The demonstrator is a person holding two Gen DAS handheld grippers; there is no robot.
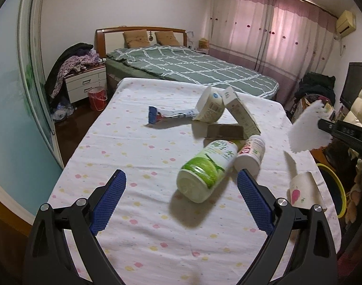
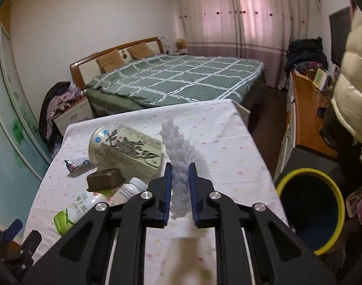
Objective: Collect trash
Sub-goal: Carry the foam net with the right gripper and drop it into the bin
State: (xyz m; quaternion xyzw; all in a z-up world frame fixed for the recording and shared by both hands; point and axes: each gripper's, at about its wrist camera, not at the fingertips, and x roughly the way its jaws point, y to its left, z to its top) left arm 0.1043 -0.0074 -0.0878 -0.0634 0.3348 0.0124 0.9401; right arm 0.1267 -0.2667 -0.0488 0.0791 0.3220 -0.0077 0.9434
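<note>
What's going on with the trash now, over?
Right gripper shut on tissue. Left gripper open, empty. Bin beside table, path clear.

Both black grippers have blue ribbed fingers [image 1: 111, 201], silver screws, possibly plastic frames.

Crumpled white tissue [image 2: 181, 166] aloft; bottles [image 1: 206, 172], cartons [image 1: 241, 114] on table.

The surface [image 1: 138, 213] wears a white cloth dotted pink and yellow. The bottle [image 1: 206, 171] is white with a green label; the tissue [image 2: 181, 166] is white; the tray [image 2: 105, 178] brown. The bin [image 2: 310, 213] has a yellow rim. The bed [image 1: 192, 68] is green with white checks.
</note>
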